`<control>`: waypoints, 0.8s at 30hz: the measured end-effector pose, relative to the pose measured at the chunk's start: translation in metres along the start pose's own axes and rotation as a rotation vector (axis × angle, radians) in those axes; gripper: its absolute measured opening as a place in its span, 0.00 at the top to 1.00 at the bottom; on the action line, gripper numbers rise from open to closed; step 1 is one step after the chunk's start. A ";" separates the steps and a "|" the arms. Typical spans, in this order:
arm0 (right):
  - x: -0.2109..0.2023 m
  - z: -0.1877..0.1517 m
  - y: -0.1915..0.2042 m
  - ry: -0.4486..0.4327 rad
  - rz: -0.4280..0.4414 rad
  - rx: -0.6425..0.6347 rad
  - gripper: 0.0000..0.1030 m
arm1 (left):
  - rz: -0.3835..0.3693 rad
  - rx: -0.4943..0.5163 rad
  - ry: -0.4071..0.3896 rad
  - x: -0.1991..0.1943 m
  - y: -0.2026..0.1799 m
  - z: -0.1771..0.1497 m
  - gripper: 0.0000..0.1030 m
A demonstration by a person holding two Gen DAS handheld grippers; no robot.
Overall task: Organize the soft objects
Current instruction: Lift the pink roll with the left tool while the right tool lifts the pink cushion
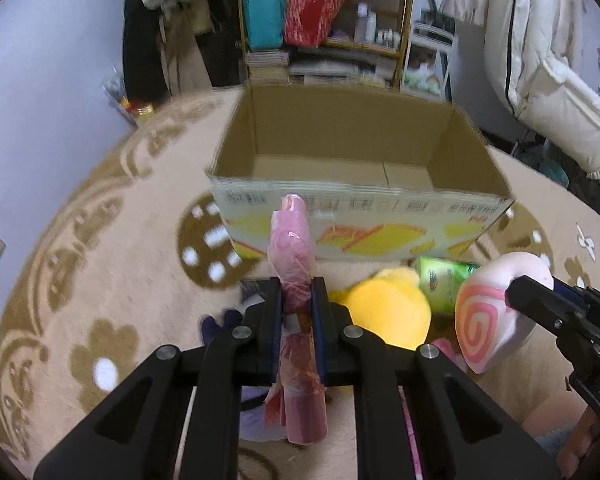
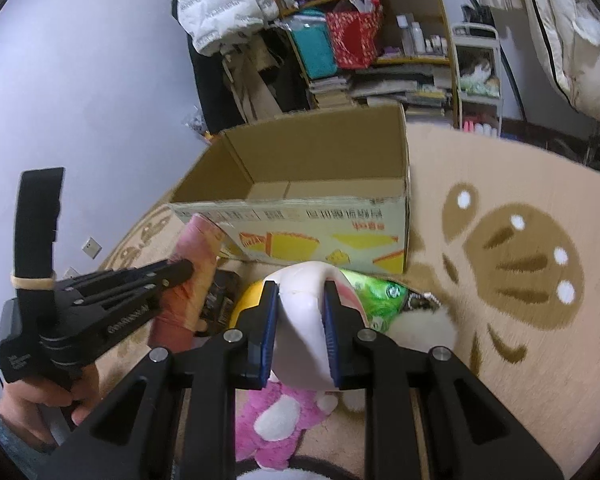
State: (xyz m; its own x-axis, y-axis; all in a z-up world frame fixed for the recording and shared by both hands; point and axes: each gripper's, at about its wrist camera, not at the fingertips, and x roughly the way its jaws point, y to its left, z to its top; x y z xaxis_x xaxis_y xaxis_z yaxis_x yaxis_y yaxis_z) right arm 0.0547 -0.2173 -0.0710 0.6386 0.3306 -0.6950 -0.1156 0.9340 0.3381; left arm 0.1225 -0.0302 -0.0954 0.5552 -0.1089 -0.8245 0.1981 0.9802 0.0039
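A: Left gripper (image 1: 296, 300) clenched on a pink wrapped roll (image 1: 294, 248), right gripper (image 2: 300, 308) pinching a white swirl cushion (image 2: 300, 320), both held just before the empty cardboard box (image 1: 360, 148) on the rug (image 1: 100, 260)

B: Best carried clear over the near wall, then let go inside, one after the other

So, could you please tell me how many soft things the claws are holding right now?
2: a pink plastic-wrapped roll in the left claw, and a white swirl cushion in the right claw. More lie below, some perhaps hidden.
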 end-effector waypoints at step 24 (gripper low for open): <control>-0.016 0.093 0.018 -0.196 -0.010 -0.109 0.78 | 0.072 0.100 -0.321 -0.083 0.008 0.086 0.88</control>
State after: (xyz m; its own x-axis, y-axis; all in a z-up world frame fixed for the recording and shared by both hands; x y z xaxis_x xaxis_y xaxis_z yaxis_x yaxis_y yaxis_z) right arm 0.1134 -0.2188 0.0055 0.7744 0.2988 -0.5577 -0.1837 0.9497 0.2538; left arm 0.1472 -0.0272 0.0217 0.7937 -0.1018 -0.5998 0.2179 0.9680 0.1241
